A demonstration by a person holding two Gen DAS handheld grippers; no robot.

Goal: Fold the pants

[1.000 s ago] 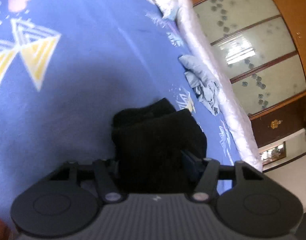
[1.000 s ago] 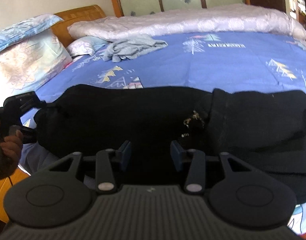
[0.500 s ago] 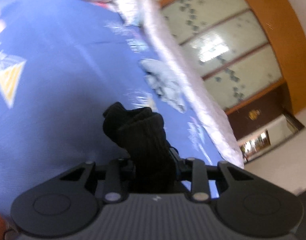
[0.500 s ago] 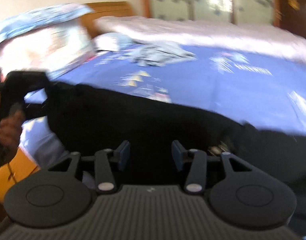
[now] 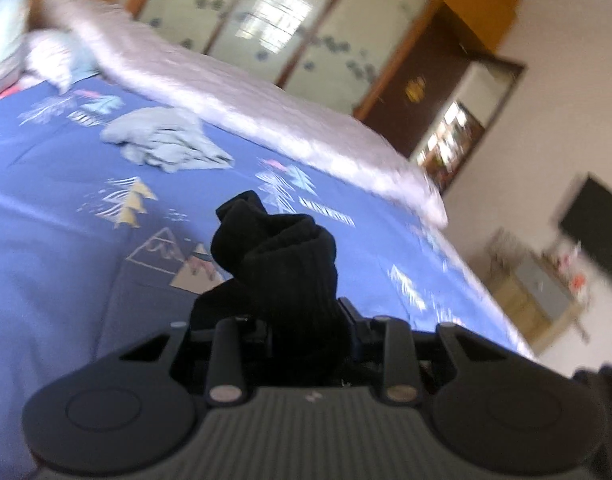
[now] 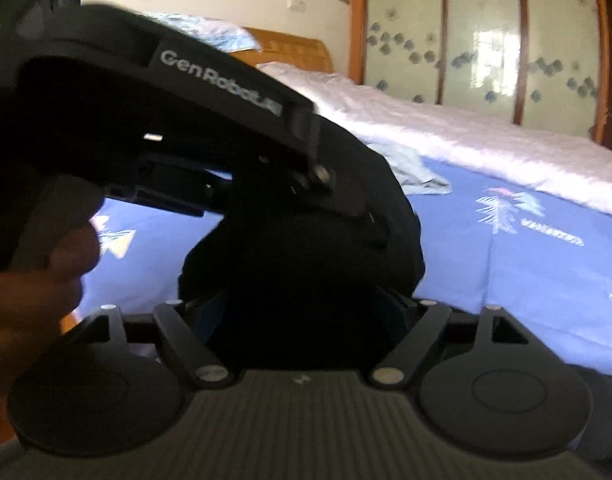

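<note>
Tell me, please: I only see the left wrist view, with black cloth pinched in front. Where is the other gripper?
Observer: The right gripper is close beside the left gripper, with its jaws spread wide.
Operator: Is it holding anything?
Observer: The black pants bunch between its open fingers; whether they touch is hidden.
Operator: Who holds my gripper?
Observer: A bare hand grips its handle.

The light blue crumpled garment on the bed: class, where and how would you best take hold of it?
Grip the raised bunched ridge in the middle of the light blue garment, coming from above with the jaws across the folds. It lies crumpled on the blue bedsheet; its thin edges lie flat against the sheet and offer little to pinch.
</note>
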